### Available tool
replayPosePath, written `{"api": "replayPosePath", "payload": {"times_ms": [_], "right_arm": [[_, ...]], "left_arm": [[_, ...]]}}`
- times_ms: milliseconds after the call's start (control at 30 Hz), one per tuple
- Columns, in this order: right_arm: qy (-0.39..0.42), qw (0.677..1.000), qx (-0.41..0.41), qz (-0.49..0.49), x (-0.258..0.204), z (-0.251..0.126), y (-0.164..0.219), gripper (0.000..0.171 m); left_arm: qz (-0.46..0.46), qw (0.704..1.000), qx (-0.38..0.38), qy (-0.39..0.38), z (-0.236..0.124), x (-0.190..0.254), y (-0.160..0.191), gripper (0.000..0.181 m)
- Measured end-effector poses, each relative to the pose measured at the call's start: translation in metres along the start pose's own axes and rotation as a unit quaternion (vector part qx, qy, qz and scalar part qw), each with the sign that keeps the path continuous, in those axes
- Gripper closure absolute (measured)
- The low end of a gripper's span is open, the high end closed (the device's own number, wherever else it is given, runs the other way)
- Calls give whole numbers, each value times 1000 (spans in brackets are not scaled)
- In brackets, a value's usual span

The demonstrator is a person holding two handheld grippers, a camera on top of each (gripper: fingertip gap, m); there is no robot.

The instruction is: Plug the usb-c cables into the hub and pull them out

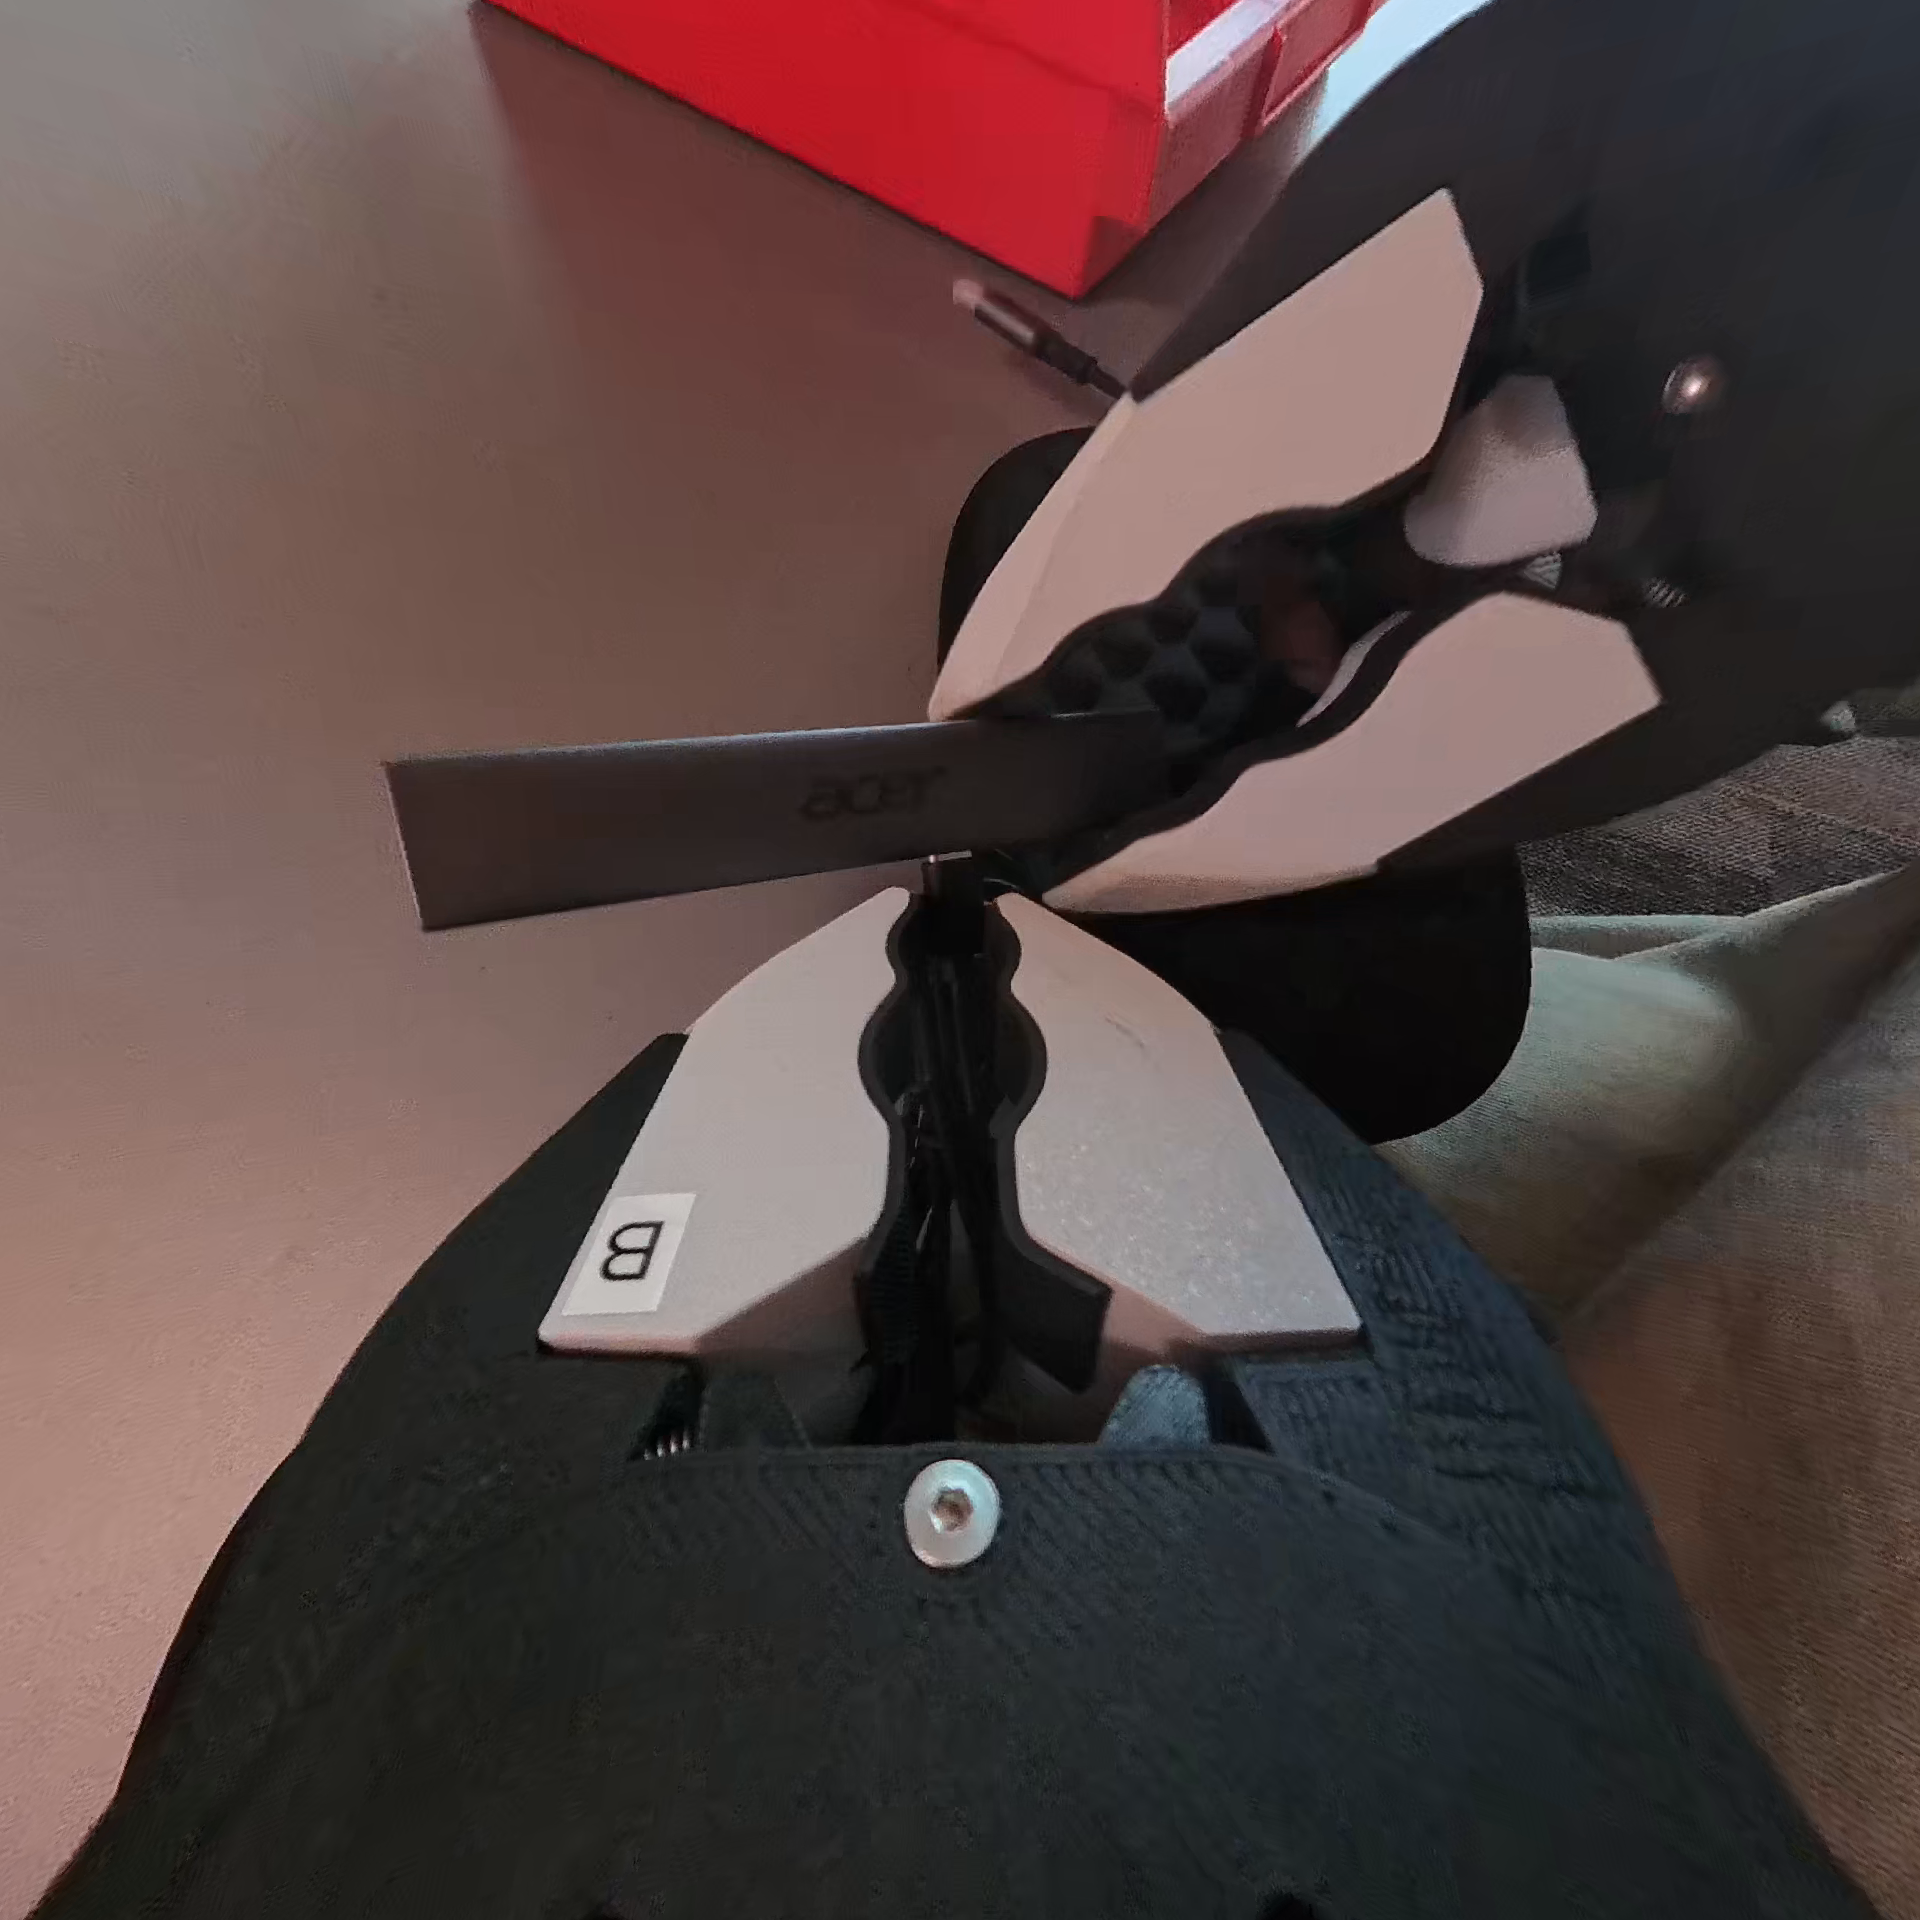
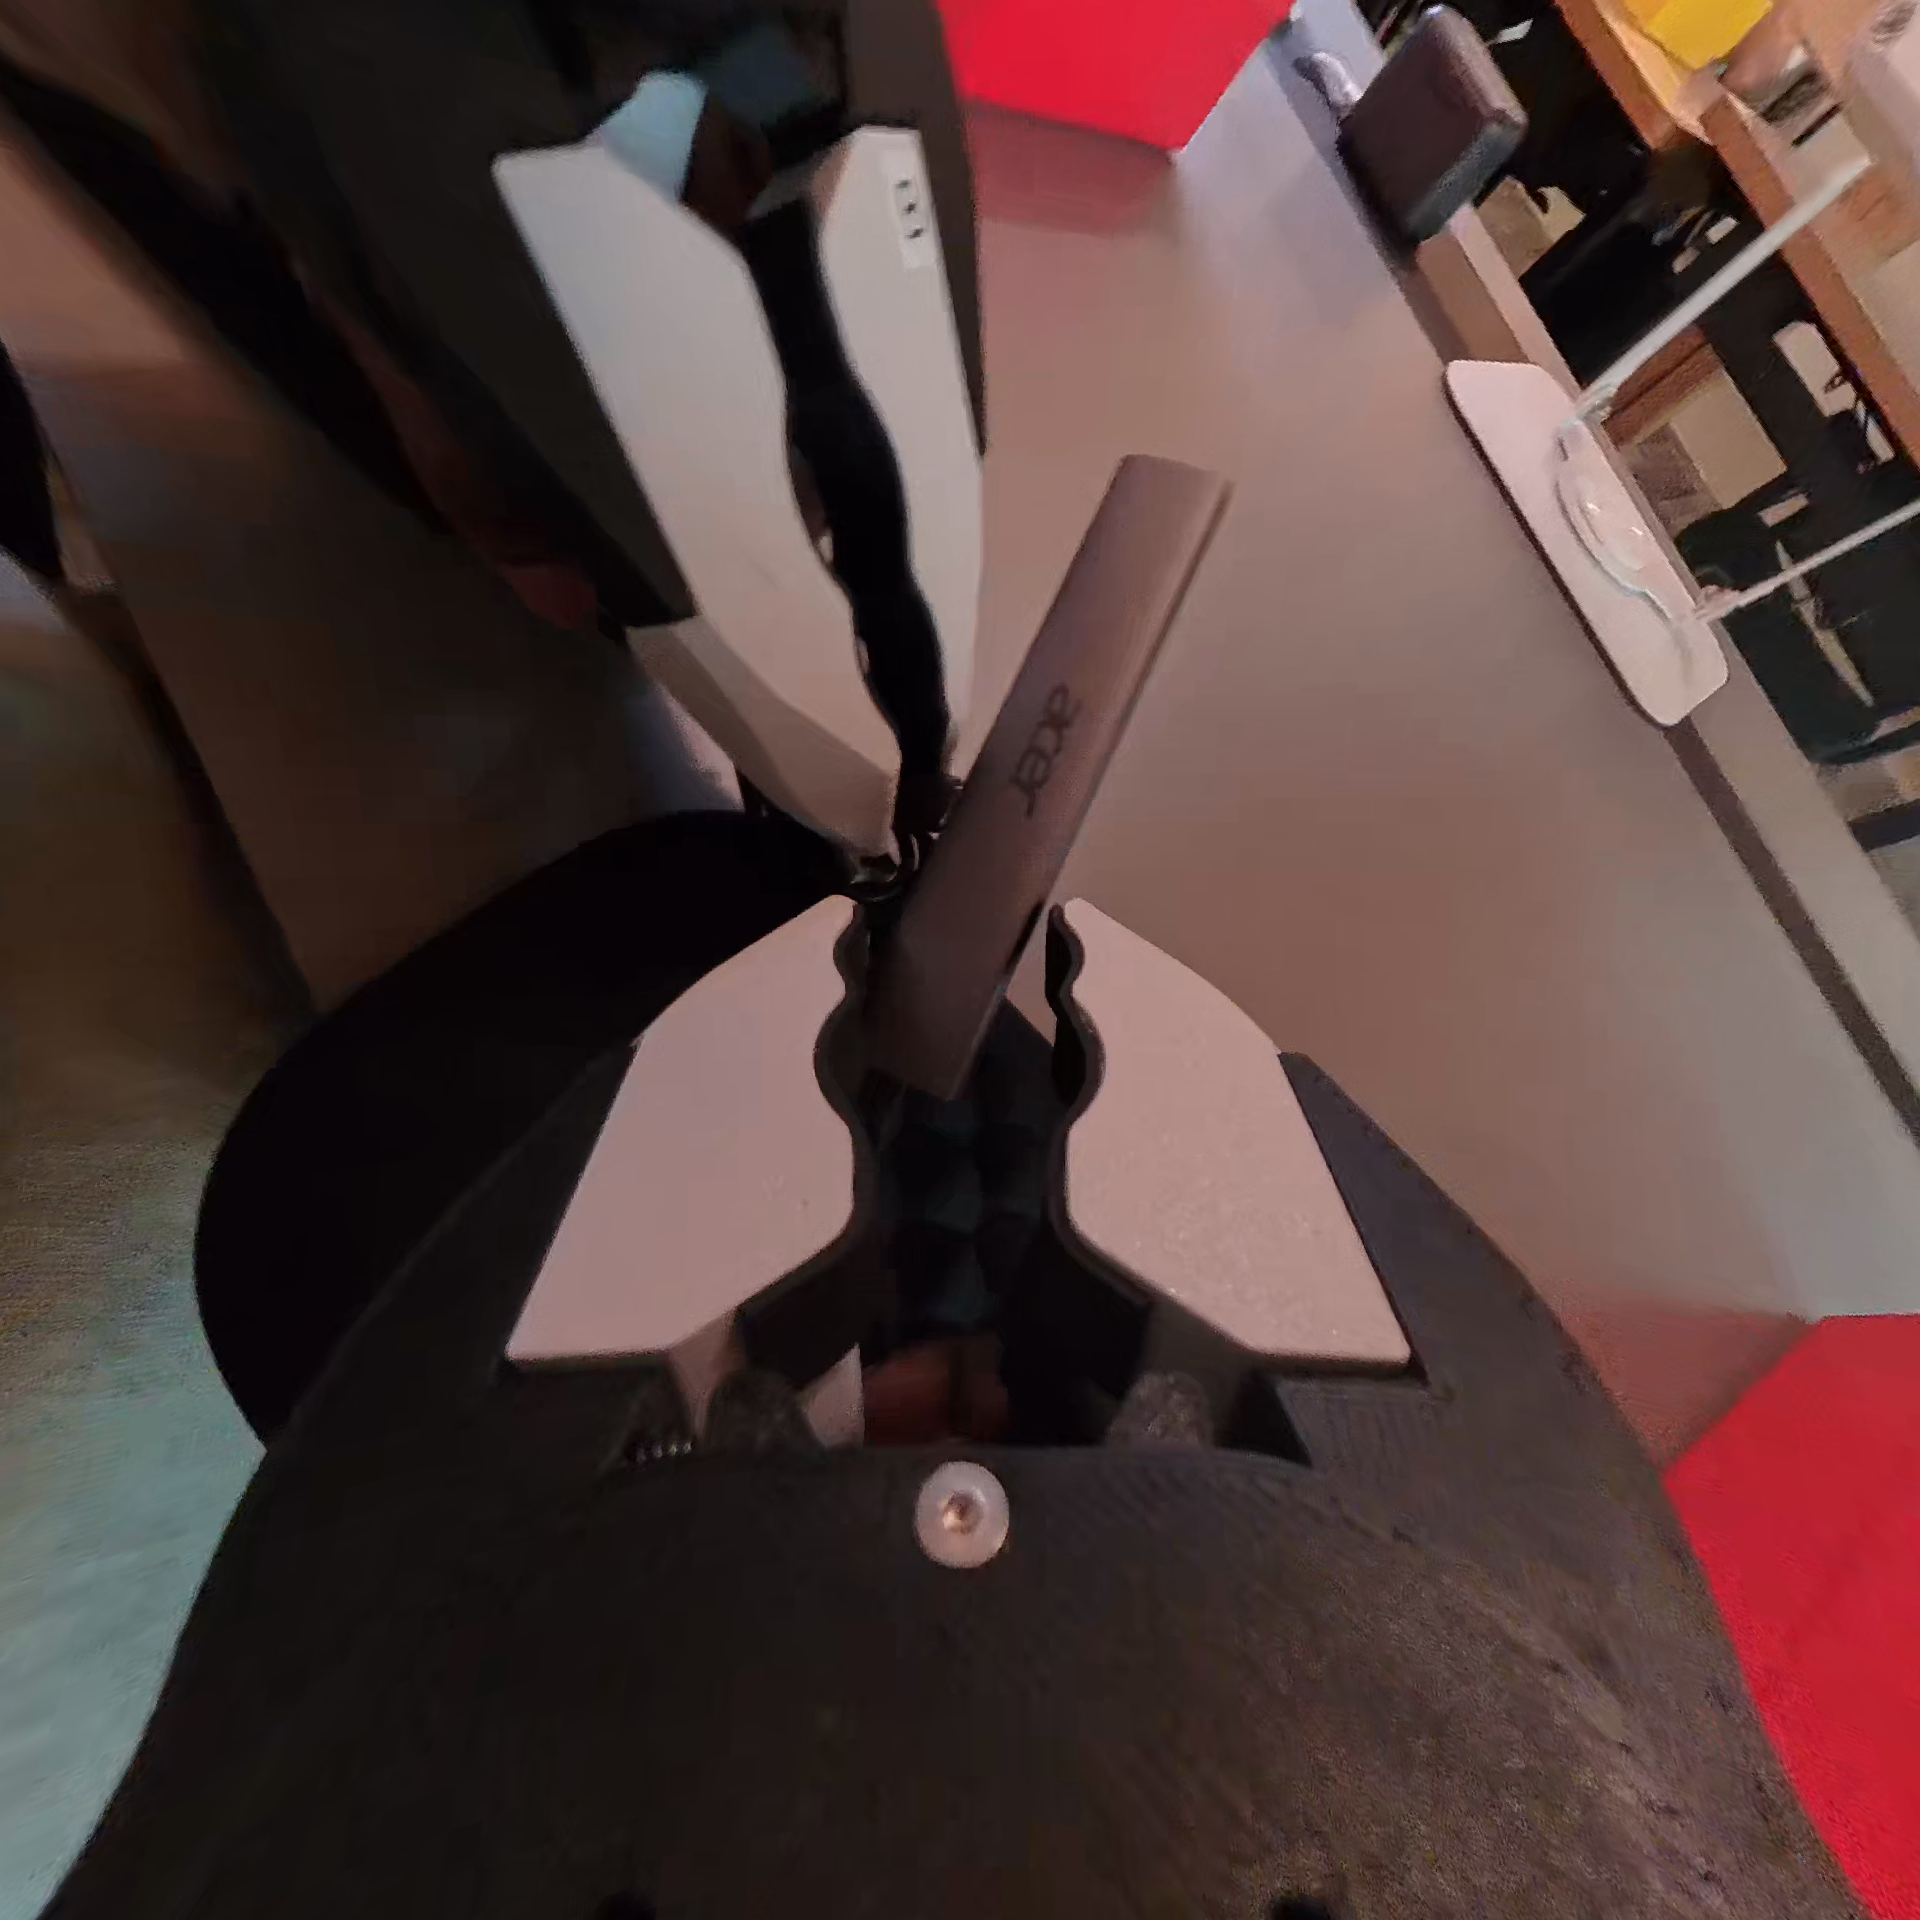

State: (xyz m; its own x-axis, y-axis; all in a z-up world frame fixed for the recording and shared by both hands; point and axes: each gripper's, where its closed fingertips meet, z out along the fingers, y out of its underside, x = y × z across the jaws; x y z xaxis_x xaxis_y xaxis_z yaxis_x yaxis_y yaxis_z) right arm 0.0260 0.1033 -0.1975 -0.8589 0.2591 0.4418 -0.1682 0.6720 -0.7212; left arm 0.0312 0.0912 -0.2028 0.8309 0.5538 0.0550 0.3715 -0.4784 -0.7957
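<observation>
The grey hub [image 1: 644, 821] is a flat bar held in the air above the table. My right gripper [image 1: 997, 800] comes in from the upper right and is shut on the hub's right end. In the right wrist view the hub [image 2: 1081, 665] sticks up out of the right gripper [image 2: 956, 920]. My left gripper [image 1: 951, 904] is shut on a black USB-C cable [image 1: 940, 997]. Its plug [image 1: 940, 864] meets the hub's long near edge; how deep it sits is hidden. The left gripper [image 2: 914, 800] also shows in the right wrist view, coming from the upper left with the cable [image 2: 894, 665].
A second cable's plug [image 1: 1013, 327] lies on the brown table [image 1: 312, 520] beside a red box [image 1: 935, 125]. A black rounded object [image 1: 1351, 1018] sits under the grippers. A white stand base [image 2: 1579, 540] and a dark box [image 2: 1434, 114] stand near the table's edge.
</observation>
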Motion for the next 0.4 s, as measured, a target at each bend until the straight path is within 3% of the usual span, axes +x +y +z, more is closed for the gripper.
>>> {"api": "replayPosePath", "payload": {"times_ms": [67,133,267,400], "right_arm": [[4,999,34,23,5,-7,-7,141],[6,997,63,39,8,-13,-12,156],[6,988,107,108,21,-23,-19,145],[-57,933,238,263,38,-48,-44,142]], "left_arm": [[-2,1000,1,5,0,1,0,170],[-2,1000,-1,7,0,2,0,170],[-2,1000,-1,6,0,2,-1,170],[9,1000,-2,0,0,3,-1,169]]}}
